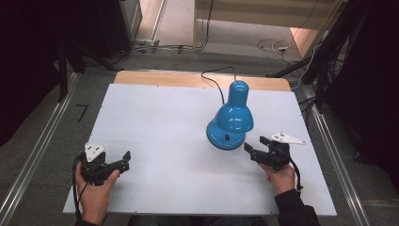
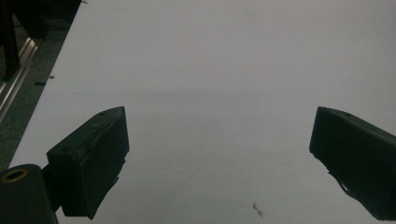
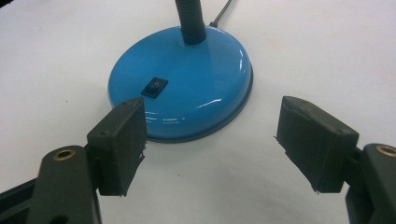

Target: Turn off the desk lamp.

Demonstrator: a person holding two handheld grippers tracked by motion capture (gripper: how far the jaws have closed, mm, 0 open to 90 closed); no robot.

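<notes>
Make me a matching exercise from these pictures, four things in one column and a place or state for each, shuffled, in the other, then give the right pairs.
Things:
1. lamp base
2. rocker switch
3. left gripper
4. lamp cord

Places or states:
A. open over bare white table, nothing between the jaws
B. black, set into the top of the blue disc
C. round, blue, glossy, just ahead of the open right gripper
D. runs from the lamp toward the table's far edge

Pairs: 1-C, 2-B, 3-A, 4-D

Left of the blue lamp (image 1: 230, 120): I see open table (image 1: 155, 122). Behind it: its black cord (image 1: 212, 82) obstructs passage.
</notes>
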